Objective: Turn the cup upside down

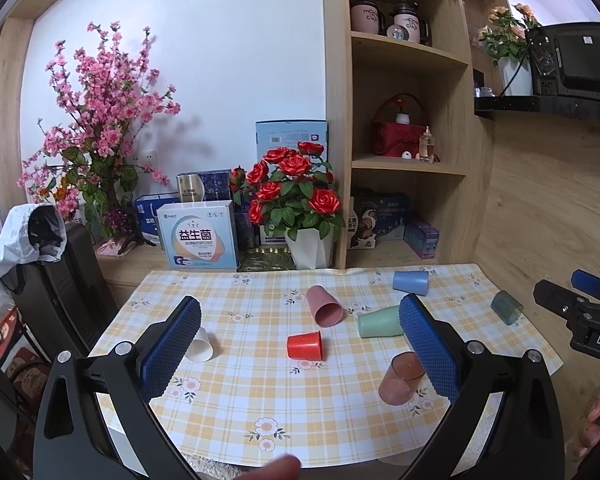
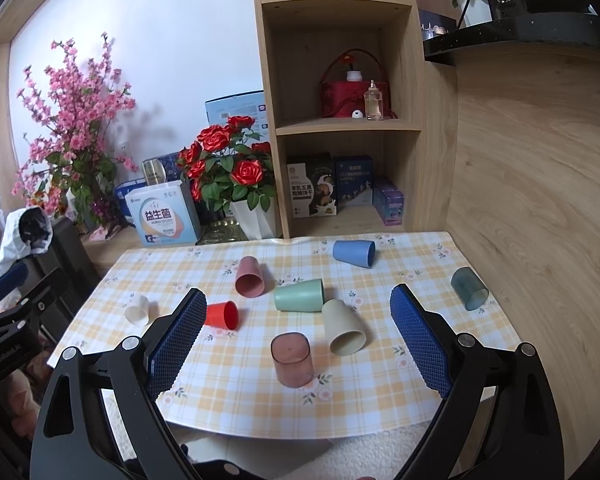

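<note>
Cups lie scattered on the checked worktop (image 2: 380, 396). Only the translucent brown cup (image 2: 291, 365) stands upside down near the front edge, closed base up and long axis vertical. Beside it the beige cup (image 2: 343, 332) lies on its side, mouth toward the camera. The green cup (image 2: 299, 295) lies with its axis across the worktop, and the red cup (image 2: 222, 315) has its mouth turned right. The pink cup (image 2: 250, 276), blue cup (image 2: 354, 253), white cup (image 2: 138, 310) and dark teal cup (image 2: 469, 288) also lie tipped over. The left tongs (image 1: 300, 352) and right tongs (image 2: 296, 340) hover above the worktop, both spread wide, holding nothing.
</note>
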The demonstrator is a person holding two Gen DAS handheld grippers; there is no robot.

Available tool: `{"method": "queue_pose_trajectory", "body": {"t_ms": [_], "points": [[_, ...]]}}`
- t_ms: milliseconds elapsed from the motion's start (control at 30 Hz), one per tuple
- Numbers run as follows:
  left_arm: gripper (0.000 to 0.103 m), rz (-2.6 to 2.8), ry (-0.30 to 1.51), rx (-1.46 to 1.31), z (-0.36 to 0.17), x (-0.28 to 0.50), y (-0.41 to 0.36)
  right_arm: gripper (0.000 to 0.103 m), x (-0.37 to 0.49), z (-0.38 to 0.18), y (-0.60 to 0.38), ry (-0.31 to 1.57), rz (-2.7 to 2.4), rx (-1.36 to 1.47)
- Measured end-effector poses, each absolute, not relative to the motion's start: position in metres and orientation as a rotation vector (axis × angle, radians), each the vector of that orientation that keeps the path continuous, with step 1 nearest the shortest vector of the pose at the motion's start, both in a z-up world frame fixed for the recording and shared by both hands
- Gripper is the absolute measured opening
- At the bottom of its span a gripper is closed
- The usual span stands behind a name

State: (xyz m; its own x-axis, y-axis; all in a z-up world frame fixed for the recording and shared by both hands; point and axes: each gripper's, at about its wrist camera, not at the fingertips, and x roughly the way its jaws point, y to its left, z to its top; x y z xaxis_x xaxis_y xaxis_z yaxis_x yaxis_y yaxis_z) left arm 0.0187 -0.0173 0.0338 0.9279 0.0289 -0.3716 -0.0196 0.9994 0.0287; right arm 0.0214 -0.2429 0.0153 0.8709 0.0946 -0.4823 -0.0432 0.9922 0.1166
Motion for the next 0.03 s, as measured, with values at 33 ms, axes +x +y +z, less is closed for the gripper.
{"method": "queue_pose_trajectory", "body": {"t_ms": [33], "points": [[0.097,0.032,0.378,0.024,0.0343,0.0182,-0.0167,0.090,0.0214,0.0151,-0.2427,0.510,0.071,0.104]]}}
